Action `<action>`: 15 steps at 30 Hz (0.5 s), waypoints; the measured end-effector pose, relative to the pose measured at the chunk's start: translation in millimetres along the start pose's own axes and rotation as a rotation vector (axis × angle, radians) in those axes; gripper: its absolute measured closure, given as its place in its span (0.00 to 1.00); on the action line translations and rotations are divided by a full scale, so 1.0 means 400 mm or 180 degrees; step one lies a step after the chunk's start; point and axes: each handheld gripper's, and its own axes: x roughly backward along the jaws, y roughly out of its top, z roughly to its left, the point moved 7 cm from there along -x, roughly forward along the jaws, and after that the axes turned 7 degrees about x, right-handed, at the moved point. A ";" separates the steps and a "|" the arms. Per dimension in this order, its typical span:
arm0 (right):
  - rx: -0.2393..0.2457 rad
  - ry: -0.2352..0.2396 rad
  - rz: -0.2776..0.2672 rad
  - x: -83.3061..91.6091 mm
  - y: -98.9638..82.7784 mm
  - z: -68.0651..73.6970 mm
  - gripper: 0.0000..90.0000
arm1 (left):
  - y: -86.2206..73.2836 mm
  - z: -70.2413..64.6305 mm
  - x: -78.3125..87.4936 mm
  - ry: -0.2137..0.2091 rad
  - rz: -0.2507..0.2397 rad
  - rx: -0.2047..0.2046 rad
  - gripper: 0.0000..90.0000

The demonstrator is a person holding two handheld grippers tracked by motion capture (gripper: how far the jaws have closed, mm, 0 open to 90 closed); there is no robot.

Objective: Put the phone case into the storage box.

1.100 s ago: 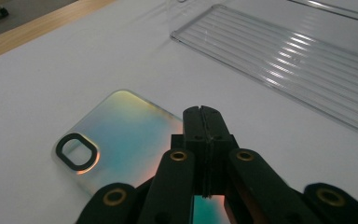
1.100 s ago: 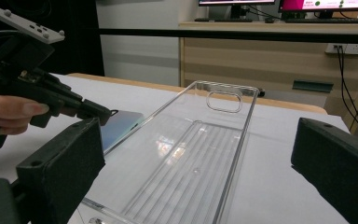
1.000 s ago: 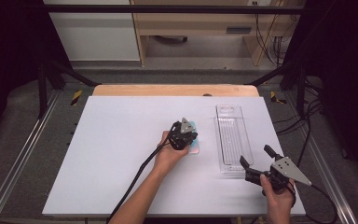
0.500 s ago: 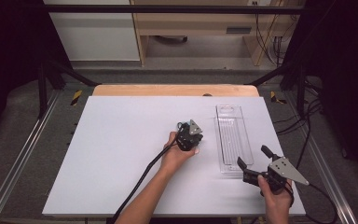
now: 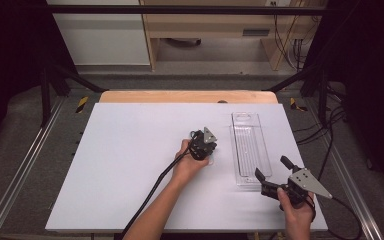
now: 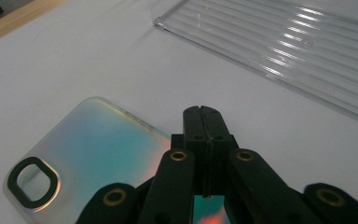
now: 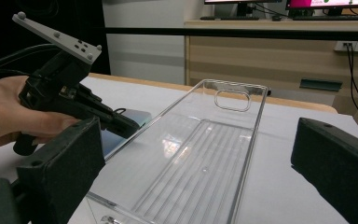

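The left tool has its jaws pressed together, tips down over the iridescent phone case, which lies flat on the white desk; whether an edge is pinched between them I cannot tell. The case lies just beside the clear plastic tray, toward the person's left. Its long axis seems to run roughly parallel to the tray's, camera cutout at the far end. The right tool waits wide open at the tray's near end, farther from the case.
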 end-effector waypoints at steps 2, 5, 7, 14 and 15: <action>0.0006 0.0001 0.0001 0.000 0.000 0.001 0.03 | -0.002 -0.006 -0.002 -0.0023 0.0012 -0.0002 1.00; 0.0004 0.0013 0.0011 -0.001 -0.001 0.002 0.03 | -0.005 -0.018 -0.004 -0.0044 0.0048 -0.0047 1.00; 0.0011 0.0023 0.0012 -0.002 -0.001 0.003 0.03 | -0.007 -0.024 -0.007 -0.0054 0.0065 -0.0043 1.00; 0.0031 0.0042 0.0021 -0.004 -0.002 0.007 0.03 | -0.015 -0.032 -0.005 -0.0016 0.0181 -0.0079 1.00; 0.0029 0.0049 0.0025 -0.004 -0.002 0.008 0.03 | -0.017 -0.031 -0.001 -0.0002 0.0207 -0.0085 1.00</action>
